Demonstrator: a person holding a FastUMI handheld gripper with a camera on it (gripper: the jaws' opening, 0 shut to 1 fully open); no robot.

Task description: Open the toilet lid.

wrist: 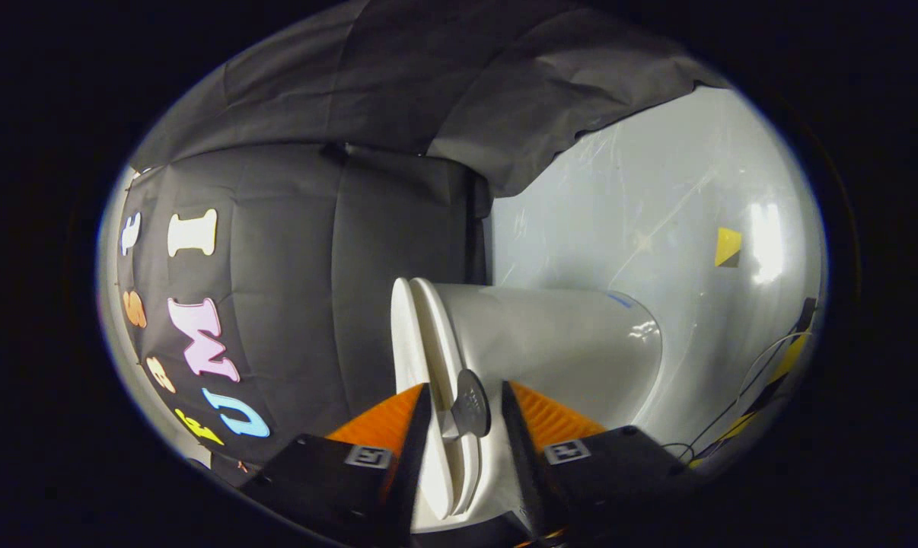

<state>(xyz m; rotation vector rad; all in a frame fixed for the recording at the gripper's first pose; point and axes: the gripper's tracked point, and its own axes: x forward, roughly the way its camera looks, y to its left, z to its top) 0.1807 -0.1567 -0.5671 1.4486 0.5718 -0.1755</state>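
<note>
Wall (657, 228): pale, glossy panel behind the toilet, half draped by black cloth (398, 99) hung as booth lining. Toilet (565, 342): white body seen with the view rolled on its side, so that it runs sideways from the fingers toward the wall. Lid (403, 335): thin white shell lying flat on the seat (438, 342), the two stacked edge-on just ahead of the fingers and passing down between them; judged still closed. Gripper (465, 402): jaws parted moderately, one finger on the lid's outer face side, the other on the bowl side, straddling the lid-and-seat edge without visibly pressing on it; placed so as to catch the rim for lifting. Tab (470, 411): small grey disc on the rim between the fingers, apparently a grip aid. Cable (763, 365): thin loop by the wall, well apart
</note>
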